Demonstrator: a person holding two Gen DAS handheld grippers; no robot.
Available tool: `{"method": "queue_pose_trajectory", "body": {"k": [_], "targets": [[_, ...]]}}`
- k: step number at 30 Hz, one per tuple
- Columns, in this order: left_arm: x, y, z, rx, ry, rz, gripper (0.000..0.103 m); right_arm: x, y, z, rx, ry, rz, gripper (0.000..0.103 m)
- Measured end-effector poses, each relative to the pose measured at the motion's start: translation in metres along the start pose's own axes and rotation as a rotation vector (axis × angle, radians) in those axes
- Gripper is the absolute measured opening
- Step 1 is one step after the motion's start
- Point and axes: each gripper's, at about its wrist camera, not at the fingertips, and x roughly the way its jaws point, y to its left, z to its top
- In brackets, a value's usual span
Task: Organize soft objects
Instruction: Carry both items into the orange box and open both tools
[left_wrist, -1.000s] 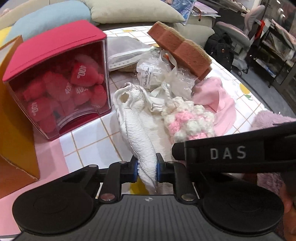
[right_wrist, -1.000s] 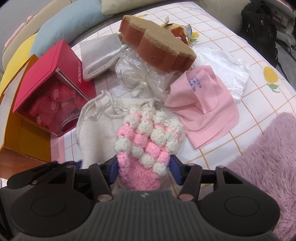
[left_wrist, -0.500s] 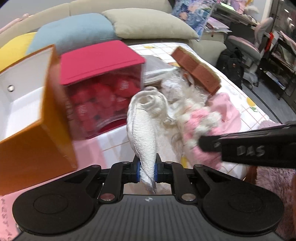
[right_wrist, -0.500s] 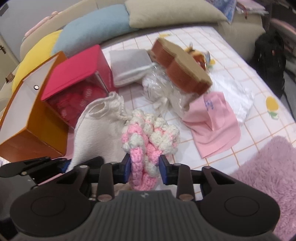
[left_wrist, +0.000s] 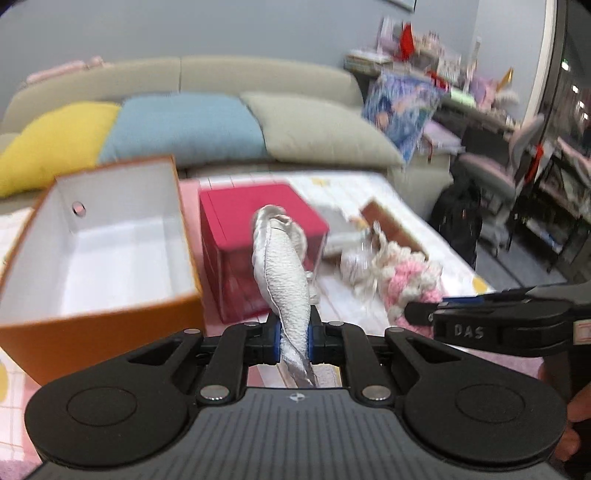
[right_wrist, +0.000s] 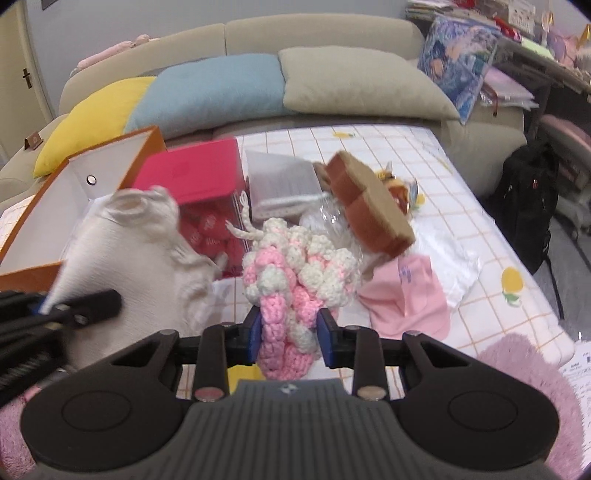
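Holding aloft a white drawstring pouch (left_wrist: 284, 273) in left gripper (left_wrist: 291, 338) jaws and a pink-and-cream crochet pouch (right_wrist: 295, 273) in right gripper (right_wrist: 290, 332) jaws, neither had reached the empty orange box (left_wrist: 110, 317); several soft items lay unsorted on the bench (right_wrist: 517, 254).

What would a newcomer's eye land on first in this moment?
Probably the two pouches held up: the left hand-held gripper pinches a white drawstring pouch, and the right hand-held gripper clamps a pink-and-white crochet pouch. Next comes the open orange box at left, beside the red-lidded box.
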Motion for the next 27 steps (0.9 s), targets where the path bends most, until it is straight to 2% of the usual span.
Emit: {"method": "queue_pose_trajectory", "body": {"k": [7,10,13,19,23,27], "targets": [[-0.035,0.019,0.026,-0.057,-0.132,0.028,0.013,-0.028,0.025,0.023,-0.097,-0.12,0.039,0.03],[-0.044,0.032,0.037,-0.072,-0.163,0.05,0.013,-0.036,0.042,0.037,-0.163,-0.179,0.067,0.03],[-0.044,0.047,0.048,-0.067,-0.144,0.076,0.013,-0.038,0.063,0.054,-0.231,-0.214,0.114,0.03],[-0.037,0.073,0.063,-0.026,-0.102,0.169,0.013,-0.023,0.113,0.082,-0.362,-0.203,0.21,0.03],[-0.02,0.095,0.071,-0.004,-0.021,0.201,0.013,0.001,0.149,0.098,-0.423,-0.137,0.272,0.03],[0.005,0.117,0.069,0.026,0.079,0.239,0.013,0.037,0.18,0.109,-0.504,-0.04,0.291,0.03]]}}
